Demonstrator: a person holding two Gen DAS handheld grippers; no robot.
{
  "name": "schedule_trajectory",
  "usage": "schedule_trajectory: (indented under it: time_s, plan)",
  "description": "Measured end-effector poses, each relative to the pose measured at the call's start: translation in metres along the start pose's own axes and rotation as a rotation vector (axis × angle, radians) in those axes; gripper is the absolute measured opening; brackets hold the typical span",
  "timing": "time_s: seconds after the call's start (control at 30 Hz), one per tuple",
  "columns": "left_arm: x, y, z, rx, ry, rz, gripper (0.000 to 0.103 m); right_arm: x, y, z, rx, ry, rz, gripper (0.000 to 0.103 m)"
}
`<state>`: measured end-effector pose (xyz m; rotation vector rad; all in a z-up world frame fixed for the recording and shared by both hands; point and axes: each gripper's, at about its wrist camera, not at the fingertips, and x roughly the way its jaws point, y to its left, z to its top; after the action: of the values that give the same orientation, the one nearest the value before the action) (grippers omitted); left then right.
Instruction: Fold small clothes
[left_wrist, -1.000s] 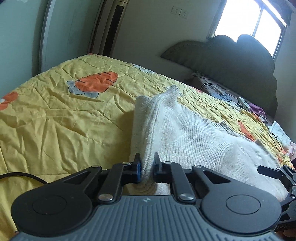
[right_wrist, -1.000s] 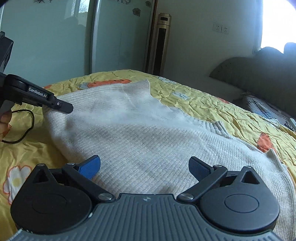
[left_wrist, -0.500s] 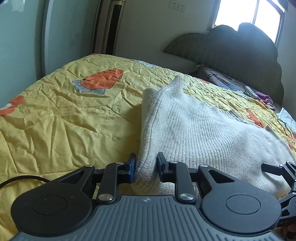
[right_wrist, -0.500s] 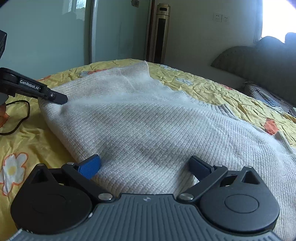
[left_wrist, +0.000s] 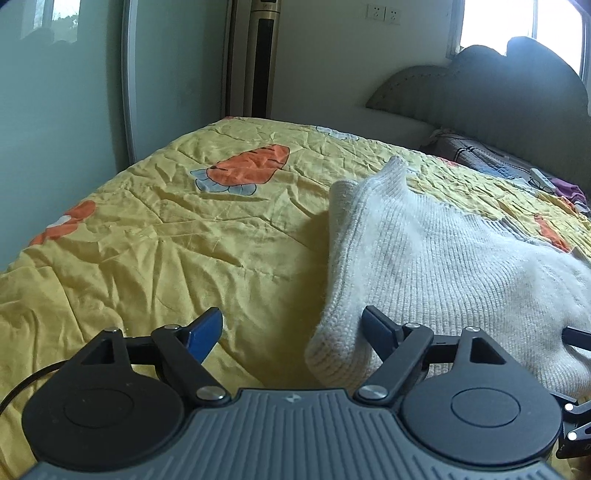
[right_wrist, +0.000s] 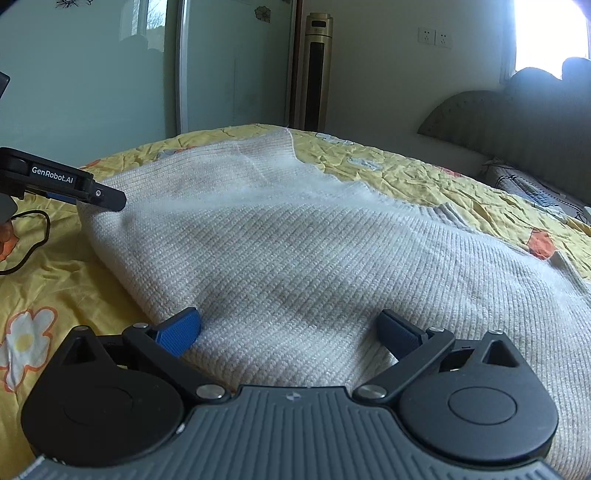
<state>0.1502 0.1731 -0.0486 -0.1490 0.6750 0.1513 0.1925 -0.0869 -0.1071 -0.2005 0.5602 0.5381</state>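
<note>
Yellow quilt (left_wrist: 155, 236) is covered mid-bed by cream knit sweater (right_wrist: 295, 258), w/ left gripper (left_wrist: 291, 334) at sweater's folded edge, jaws opening, nothing pinched, & right gripper (right_wrist: 288, 330) spread wide over sweater's near hem.

fuzzy ribbed knit sweater (right_wrist: 314, 258), crinkled yellow cotton quilt (left_wrist: 147, 240), matt padded headboard (left_wrist: 498, 92)
</note>
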Motion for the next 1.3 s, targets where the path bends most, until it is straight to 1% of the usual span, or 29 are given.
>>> schedule_trajectory:
  time_s: [0.17,0.3,0.37,0.43,0.47,0.57,0.63,0.7,0.77,0.83,0.87,0.93,1.0,1.1,1.2,1.3]
  plan:
    - [0.000,-0.002,-0.001,0.009,0.003,0.018,0.088,0.000,0.000,0.000,0.000,0.000,0.000,0.103]
    - [0.000,-0.002,0.000,0.018,-0.001,0.022,0.088,0.000,0.000,0.000,0.000,0.000,0.000,0.103]
    - [-0.003,-0.004,0.006,0.037,-0.032,0.042,0.088,0.000,0.000,0.000,-0.001,0.000,-0.001,0.103]
    - [-0.008,-0.009,0.022,0.060,-0.078,0.058,0.088,0.000,0.000,0.000,-0.001,0.000,0.000,0.103]
    - [-0.009,-0.013,0.030,0.068,-0.092,0.043,0.090,0.001,0.000,0.000,0.001,0.000,0.001,0.103]
    - [-0.005,-0.032,0.058,0.117,-0.112,-0.082,0.099,0.001,0.000,0.000,0.005,0.001,0.004,0.103]
    - [0.006,-0.054,0.073,0.179,-0.109,-0.164,0.099,0.001,-0.001,0.000,0.007,0.001,0.006,0.103]
    - [0.022,-0.077,0.082,0.238,-0.097,-0.211,0.099,0.001,-0.001,0.000,0.011,0.001,0.008,0.103]
    - [0.043,-0.095,0.086,0.264,-0.076,-0.212,0.099,0.002,-0.002,0.000,0.017,0.000,0.012,0.103]
    - [0.067,-0.107,0.088,0.263,-0.046,-0.192,0.099,0.002,-0.003,0.000,0.022,0.000,0.017,0.103]
    - [0.080,-0.109,0.088,0.260,-0.025,-0.173,0.099,0.002,-0.003,0.000,0.025,0.000,0.018,0.103]
    - [0.108,-0.109,0.085,0.249,0.033,-0.106,0.099,0.002,-0.003,0.000,0.028,0.000,0.020,0.103]
    - [0.125,-0.102,0.079,0.238,0.082,-0.038,0.099,0.002,-0.003,0.000,0.030,-0.001,0.020,0.103]
    - [0.113,-0.086,0.077,0.202,0.072,-0.073,0.099,0.002,-0.003,0.000,0.032,-0.002,0.021,0.103]
    - [0.097,-0.070,0.080,0.191,0.045,-0.071,0.099,0.000,-0.002,0.000,0.028,-0.011,0.013,0.103]
    - [0.089,-0.048,0.088,0.160,0.031,-0.072,0.099,-0.007,0.005,-0.001,0.005,-0.047,-0.018,0.103]
